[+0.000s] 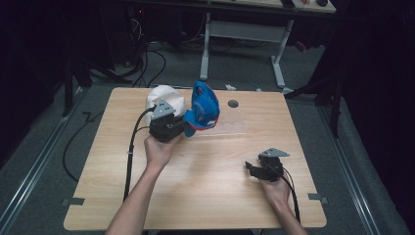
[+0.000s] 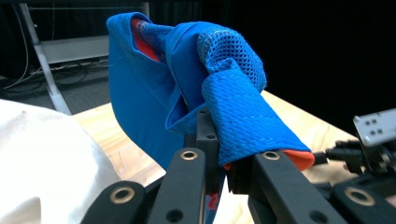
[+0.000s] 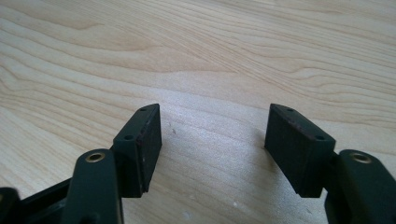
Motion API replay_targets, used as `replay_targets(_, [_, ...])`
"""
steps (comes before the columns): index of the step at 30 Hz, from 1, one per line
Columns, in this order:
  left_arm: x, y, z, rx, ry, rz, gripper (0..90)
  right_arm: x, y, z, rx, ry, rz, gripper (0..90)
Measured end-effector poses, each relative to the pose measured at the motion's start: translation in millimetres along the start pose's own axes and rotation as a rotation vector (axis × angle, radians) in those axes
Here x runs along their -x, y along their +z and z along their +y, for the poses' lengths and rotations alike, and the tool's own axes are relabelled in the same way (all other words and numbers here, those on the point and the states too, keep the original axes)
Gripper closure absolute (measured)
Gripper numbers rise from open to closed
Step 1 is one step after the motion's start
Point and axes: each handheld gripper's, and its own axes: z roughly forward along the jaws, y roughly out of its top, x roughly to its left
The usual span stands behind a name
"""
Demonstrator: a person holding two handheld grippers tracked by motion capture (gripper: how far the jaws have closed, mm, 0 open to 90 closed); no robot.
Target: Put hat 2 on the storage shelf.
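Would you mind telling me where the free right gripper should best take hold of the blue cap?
Probably the crown edge opposite the brim. The left gripper already pinches the brim, so the blue cap hangs lifted; the open right gripper could come from the cap's right side, where nothing blocks it.

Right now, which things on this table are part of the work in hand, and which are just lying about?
In the work:
- blue cap, clamped in the left claw
- left claw, shut on the cap's strap
- white cloth, touching the cap

Lying about or idle:
- right claw, open over bare table
- round hole in the tabletop
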Motion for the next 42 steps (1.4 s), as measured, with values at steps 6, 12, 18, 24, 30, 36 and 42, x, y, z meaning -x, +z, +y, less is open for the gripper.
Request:
replay_targets(6, [-9.4,13.6,0.4,0.024,-0.047,0.022,86.3,-0.9,0.0,0.1,-0.005,0.005,-0.003,34.7])
replay_targets(12, [-12.8,33.9,-3.6,0.018,-0.063,0.031,86.3,-1.6,0.1,0.0,-0.004,0.006,-0.007,34.3])
replay_targets(18, [-13.8,50.5,-6.9,0.026,-0.072,0.044,86.2,-2.2,0.2,-0.1,-0.004,0.006,-0.007,33.7])
replay_targets(24, [-16.2,57.0,-11.5,0.033,-0.079,0.065,86.2,-2.4,0.3,-0.1,-0.003,-0.001,-0.004,33.4])
replay_targets(30, [-18.8,62.0,-18.8,0.037,-0.109,0.09,86.2,-2.9,0.3,-0.2,-0.004,-0.001,-0.003,33.2])
replay_targets(36, [-20.2,67.3,-30.2,0.025,-0.141,0.1,86.1,-3.8,0.2,-0.2,-0.005,-0.003,0.002,33.1])
replay_targets(42, [-21.7,73.4,-43.3,-0.01,-0.169,0.106,85.3,-4.0,0.2,-0.2,-0.005,-0.005,0.003,32.9])
